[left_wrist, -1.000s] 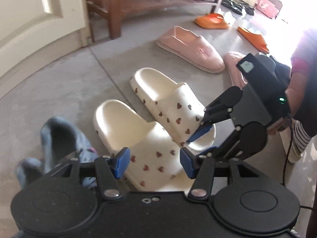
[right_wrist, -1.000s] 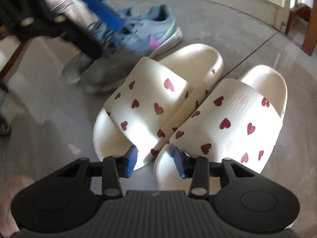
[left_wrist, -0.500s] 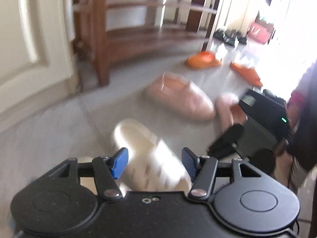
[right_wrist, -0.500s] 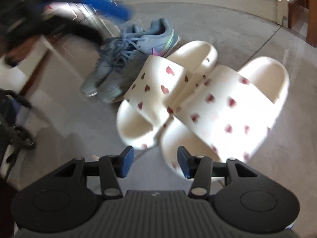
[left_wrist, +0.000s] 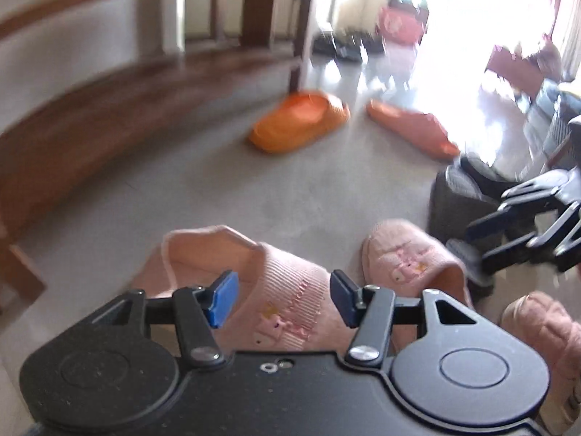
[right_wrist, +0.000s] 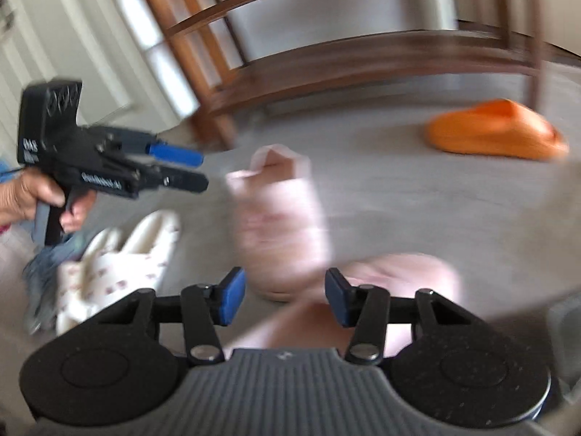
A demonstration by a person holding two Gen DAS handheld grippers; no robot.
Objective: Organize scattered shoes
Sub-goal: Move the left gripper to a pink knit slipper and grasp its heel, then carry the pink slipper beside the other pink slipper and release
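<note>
Two pink slippers lie on the grey floor. One pink slipper [left_wrist: 279,283] sits just below my left gripper [left_wrist: 283,298], whose jaws are closing a little with no pad touching it. The other pink slipper [left_wrist: 410,258] lies to its right, and my right gripper [left_wrist: 475,245] hovers beside it. In the blurred right wrist view, my right gripper [right_wrist: 285,296] is open above the near pink slipper [right_wrist: 399,272], with the far pink slipper [right_wrist: 279,218] ahead. My left gripper [right_wrist: 201,169] is held in a hand at the left.
Two orange slippers [left_wrist: 301,121] [left_wrist: 410,127] lie further off by a wooden shoe rack [right_wrist: 363,58]. The white heart slippers [right_wrist: 120,254] and a grey sneaker [right_wrist: 40,276] are at the left. A dark shoe [left_wrist: 457,196] lies behind the right pink slipper.
Both grippers have swung away from the white heart slippers and now hang over the pink slippers. The right gripper's jaws stand wider than a second ago.
</note>
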